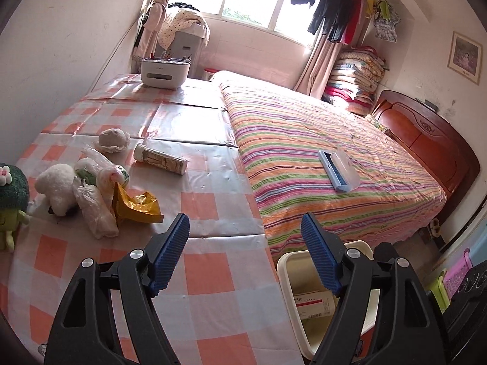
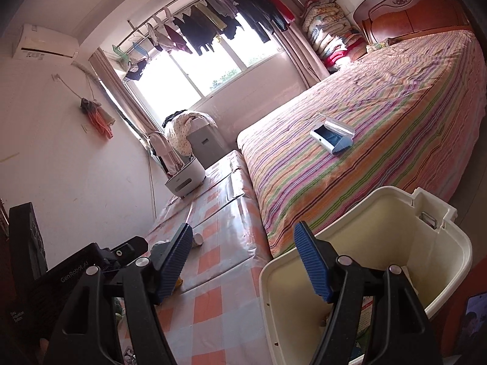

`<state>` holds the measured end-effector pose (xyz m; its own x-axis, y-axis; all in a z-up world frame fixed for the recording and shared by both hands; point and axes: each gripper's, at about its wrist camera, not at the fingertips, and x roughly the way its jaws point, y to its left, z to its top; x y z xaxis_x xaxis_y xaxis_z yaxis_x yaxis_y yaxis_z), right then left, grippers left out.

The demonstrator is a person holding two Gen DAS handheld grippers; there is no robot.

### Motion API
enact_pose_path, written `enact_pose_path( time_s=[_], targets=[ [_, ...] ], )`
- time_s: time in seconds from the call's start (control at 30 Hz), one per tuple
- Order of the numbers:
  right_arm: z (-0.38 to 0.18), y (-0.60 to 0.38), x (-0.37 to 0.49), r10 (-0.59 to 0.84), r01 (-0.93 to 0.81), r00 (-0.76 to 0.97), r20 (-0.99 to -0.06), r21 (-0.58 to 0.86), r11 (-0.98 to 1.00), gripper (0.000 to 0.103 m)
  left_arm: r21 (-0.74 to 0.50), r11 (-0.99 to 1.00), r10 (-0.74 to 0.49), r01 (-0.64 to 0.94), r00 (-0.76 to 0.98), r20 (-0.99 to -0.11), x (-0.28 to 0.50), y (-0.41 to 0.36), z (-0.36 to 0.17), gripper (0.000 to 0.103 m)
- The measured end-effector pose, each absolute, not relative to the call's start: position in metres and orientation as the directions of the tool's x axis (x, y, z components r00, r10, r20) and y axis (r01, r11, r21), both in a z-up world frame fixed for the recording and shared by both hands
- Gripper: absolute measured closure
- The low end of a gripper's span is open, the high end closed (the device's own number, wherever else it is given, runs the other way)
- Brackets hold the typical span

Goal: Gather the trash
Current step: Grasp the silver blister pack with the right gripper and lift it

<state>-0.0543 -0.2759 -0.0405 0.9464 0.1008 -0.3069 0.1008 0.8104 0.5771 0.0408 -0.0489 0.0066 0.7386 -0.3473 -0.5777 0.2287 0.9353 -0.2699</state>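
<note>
My left gripper [image 1: 245,219] hangs open and empty over the near edge of the checked table [image 1: 207,273]. To its left lies a heap of litter: a yellow wrapper [image 1: 137,206], crumpled clear plastic bags [image 1: 94,210], a cardboard tube [image 1: 161,159] on its side and a wadded ball [image 1: 112,140]. A cream bin [image 1: 289,273] stands below the table's right edge with a red-and-white box [image 1: 313,302] inside. My right gripper [image 2: 243,228] is open with nothing in it. Its right finger reaches over the bin [image 2: 365,243], and the left one is above the table [image 2: 213,273].
A white plush [image 1: 57,188] and a green plush toy [image 1: 12,194] sit beside the litter. A white organiser box [image 1: 164,71] stands at the table's far end. The striped bed [image 1: 319,152] adjoins the table and carries a blue-and-white case [image 1: 338,170]. A wall runs along the left.
</note>
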Motion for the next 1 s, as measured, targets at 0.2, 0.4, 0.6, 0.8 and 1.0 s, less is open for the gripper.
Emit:
enact_pose_path(
  time_s=[0.2,0.4,0.6,0.8,1.0],
  targets=[
    [-0.046,-0.241,-0.041,0.195,0.030,0.916,-0.350,0.546,0.837,0.035,-0.279,0.943,-0.312,0.180,0.766,-0.562,0.042,-0.018,0.016,0.028],
    [-0.050,-0.200,-0.035,0.296,-0.071,0.873,-0.387,0.500,0.863,0.035,-0.283,0.952,-0.260,0.118,0.799,-0.542,0.041,0.019,0.026,0.025],
    [-0.060,-0.154,-0.033,0.427,-0.198,0.794,-0.433,0.480,0.855,0.035,-0.284,0.959,-0.163,0.007,0.834,-0.528,0.037,0.079,0.036,0.024],
    [-0.071,-0.110,-0.039,0.516,-0.306,0.715,-0.471,0.453,0.837,0.035,-0.287,0.945,-0.021,-0.159,0.844,-0.536,0.029,0.157,0.035,0.021],
    [-0.083,-0.073,-0.043,0.593,-0.376,0.627,-0.505,0.470,0.799,0.035,-0.326,0.906,0.045,-0.269,0.829,-0.558,0.023,0.213,0.024,0.021]
  ],
)
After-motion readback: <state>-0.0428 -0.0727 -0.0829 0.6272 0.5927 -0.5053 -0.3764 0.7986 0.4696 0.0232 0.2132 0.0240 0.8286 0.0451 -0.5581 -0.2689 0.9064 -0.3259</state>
